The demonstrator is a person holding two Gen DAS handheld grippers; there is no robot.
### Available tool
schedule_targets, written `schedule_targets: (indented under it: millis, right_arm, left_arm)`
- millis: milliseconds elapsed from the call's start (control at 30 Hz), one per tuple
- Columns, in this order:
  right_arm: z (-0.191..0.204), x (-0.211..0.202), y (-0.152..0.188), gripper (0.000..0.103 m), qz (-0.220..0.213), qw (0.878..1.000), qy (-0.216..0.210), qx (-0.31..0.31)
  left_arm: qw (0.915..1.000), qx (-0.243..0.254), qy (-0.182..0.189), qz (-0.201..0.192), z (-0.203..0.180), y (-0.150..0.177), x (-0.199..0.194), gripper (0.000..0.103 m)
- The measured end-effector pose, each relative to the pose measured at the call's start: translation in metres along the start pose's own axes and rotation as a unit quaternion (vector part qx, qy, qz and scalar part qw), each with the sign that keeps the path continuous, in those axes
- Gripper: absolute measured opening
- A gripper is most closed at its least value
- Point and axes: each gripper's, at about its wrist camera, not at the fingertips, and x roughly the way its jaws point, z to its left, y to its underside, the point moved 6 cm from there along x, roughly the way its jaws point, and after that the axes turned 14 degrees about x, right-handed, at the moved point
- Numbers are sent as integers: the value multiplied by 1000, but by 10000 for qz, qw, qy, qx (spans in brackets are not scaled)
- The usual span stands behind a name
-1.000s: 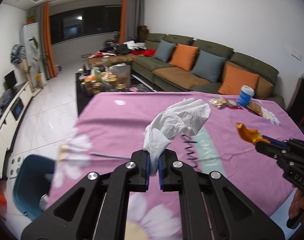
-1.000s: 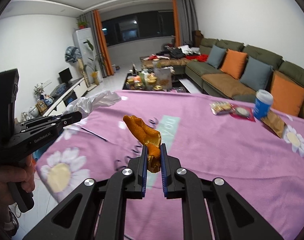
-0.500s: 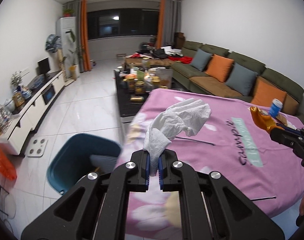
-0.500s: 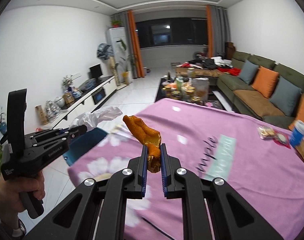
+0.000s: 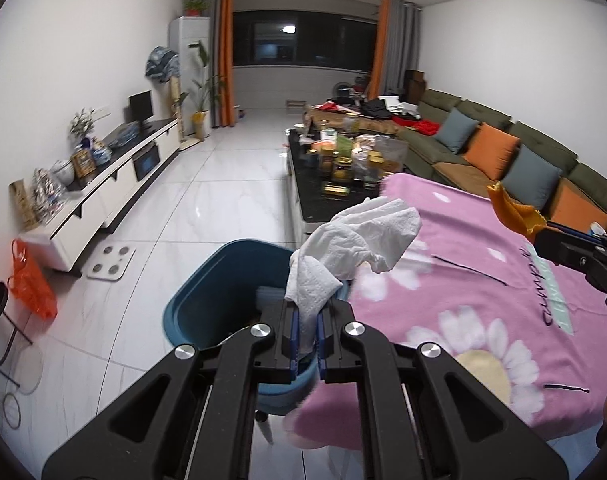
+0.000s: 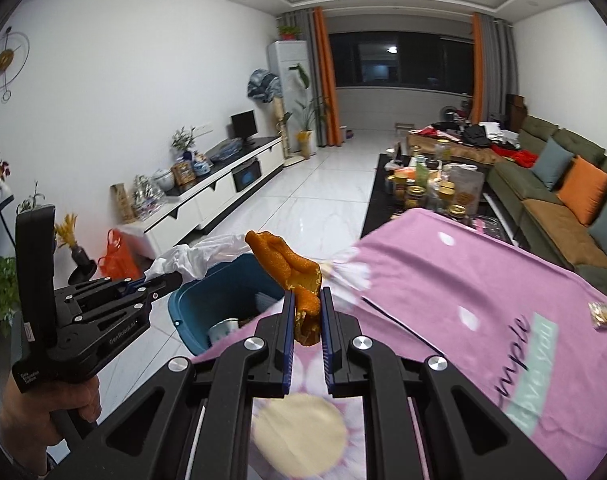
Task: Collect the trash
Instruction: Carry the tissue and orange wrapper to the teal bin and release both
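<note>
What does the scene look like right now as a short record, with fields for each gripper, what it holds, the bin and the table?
left gripper: shut on white tissue, held above the bin's near rim
right gripper: shut on orange peel, over the table's edge
bin: blue, open, on the floor beside the table, some trash inside
table: pink flowered cloth; small wrapper lies at the far right

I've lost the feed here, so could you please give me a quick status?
Left hand-held gripper shut on white tissue, over teal bin. Right hand-held gripper shut on orange peel, near the bin. Nothing blocking.
</note>
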Motion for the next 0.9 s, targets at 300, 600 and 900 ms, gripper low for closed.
schedule_targets:
  millis: [300,600,900]
  right_arm:
    - [27,44,-4,10,330,9992,-107,-213]
    - [37,91,-4,10,723,9969,-85,-312]
    - [41,140,-2,10,1169,9926,-23,-341]
  left_arm:
    - [9993,-259,-174,186,36,18,10,7]
    - [9980,-437,-192,404,48,32,35,7]
    - [9959,-545,-178,702,47,45,71,7]
